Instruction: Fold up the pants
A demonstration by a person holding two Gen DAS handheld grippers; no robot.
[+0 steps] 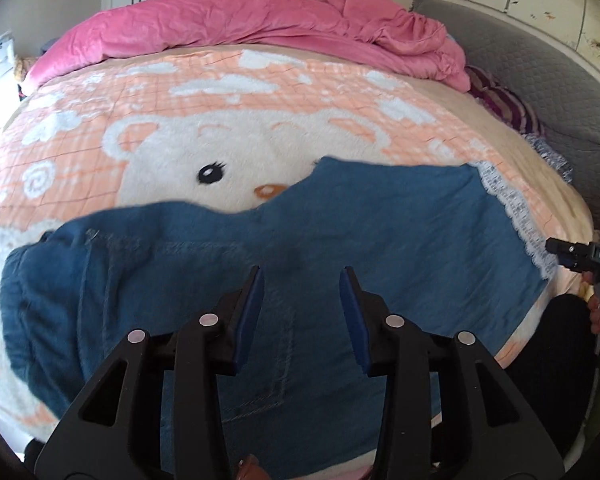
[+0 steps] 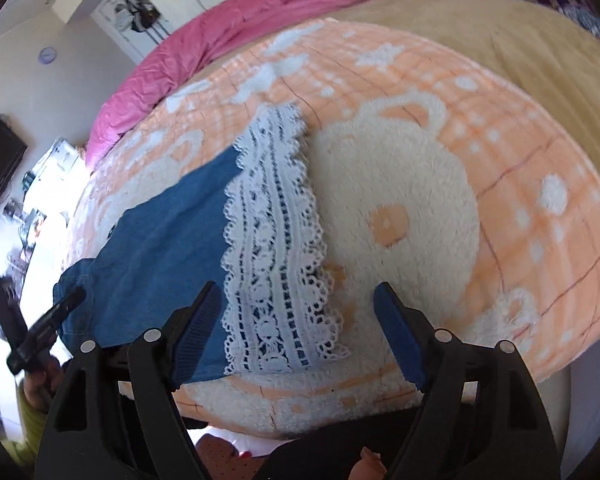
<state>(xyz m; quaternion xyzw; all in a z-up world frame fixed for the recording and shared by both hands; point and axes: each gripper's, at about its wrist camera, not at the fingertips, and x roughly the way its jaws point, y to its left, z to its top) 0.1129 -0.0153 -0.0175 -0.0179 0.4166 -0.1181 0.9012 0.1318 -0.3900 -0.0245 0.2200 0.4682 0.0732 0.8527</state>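
A bed is carrying everything. A fleece blanket in peach and white with a bear face is covering it. The blue denim pants with a white lace hem are lying flat on this blanket. A crumpled pink duvet is lying at the far side.

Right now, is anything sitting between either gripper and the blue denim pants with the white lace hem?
Nothing visible. The left gripper hovers open over the blue denim pants. The right gripper is open at the white lace hem. Only the peach bear-print blanket lies around them.
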